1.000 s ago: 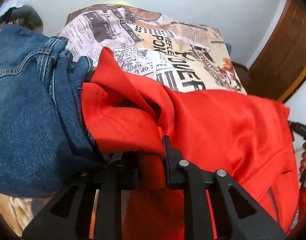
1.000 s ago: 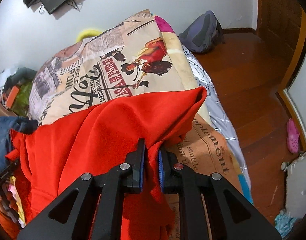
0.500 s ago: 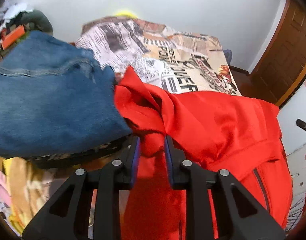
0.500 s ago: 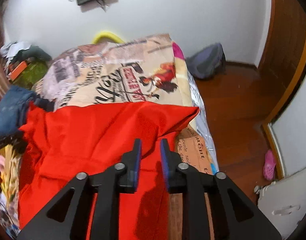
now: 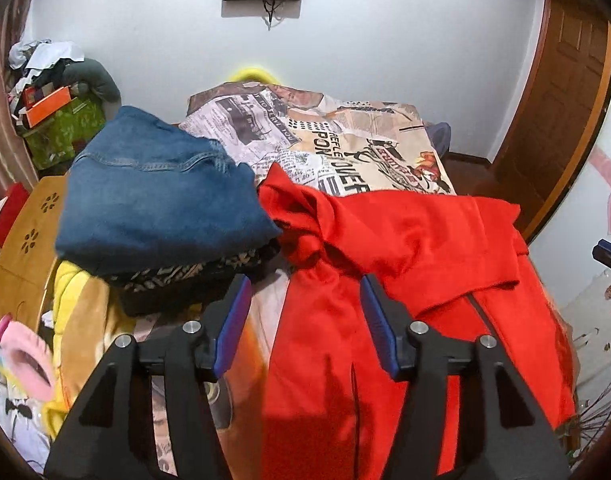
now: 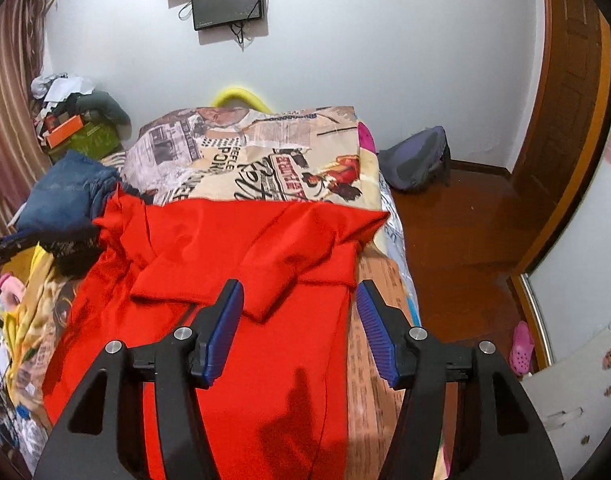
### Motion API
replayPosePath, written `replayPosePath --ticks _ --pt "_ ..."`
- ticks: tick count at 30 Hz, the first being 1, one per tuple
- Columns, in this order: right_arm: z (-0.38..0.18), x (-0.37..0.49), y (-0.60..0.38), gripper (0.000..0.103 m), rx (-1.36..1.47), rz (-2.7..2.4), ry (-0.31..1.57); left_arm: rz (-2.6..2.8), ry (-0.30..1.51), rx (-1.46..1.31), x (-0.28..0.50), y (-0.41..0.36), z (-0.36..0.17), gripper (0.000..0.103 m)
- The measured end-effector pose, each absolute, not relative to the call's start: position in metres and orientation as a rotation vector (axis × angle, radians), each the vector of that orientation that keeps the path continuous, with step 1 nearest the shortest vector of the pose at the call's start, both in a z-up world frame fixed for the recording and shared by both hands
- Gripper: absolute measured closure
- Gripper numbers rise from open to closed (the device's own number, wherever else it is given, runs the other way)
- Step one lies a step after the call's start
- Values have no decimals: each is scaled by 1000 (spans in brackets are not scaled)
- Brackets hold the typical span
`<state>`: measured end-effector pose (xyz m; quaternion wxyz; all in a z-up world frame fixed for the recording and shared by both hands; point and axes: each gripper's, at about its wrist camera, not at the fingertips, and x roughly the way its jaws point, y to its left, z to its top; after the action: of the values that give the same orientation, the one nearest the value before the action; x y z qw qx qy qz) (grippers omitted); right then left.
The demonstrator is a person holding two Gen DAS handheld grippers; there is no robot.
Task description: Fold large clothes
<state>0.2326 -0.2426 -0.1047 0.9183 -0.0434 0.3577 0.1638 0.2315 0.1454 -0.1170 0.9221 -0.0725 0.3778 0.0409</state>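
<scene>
Both grippers just let go: left gripper [image 5: 305,312] and right gripper [image 6: 299,316] have their jaws just spread apart, nothing between the pads. The red garment [image 6: 241,248] lies half-folded on the bed [image 6: 265,152], right beside the jeans [image 5: 157,192].

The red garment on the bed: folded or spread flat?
Partly folded: the red garment's far part is doubled back over the rest, with a rumpled bunch at its left.
</scene>
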Motion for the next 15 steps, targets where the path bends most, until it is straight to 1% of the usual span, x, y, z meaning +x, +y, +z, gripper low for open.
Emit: replayPosePath --ticks 3,15 --pt "-111 223 -246 48 -99 321 747 92 792 -133 216 145 -125 38" --pt "-153 191 -272 48 -64 243 879 158 998 -156 171 160 -202 38"
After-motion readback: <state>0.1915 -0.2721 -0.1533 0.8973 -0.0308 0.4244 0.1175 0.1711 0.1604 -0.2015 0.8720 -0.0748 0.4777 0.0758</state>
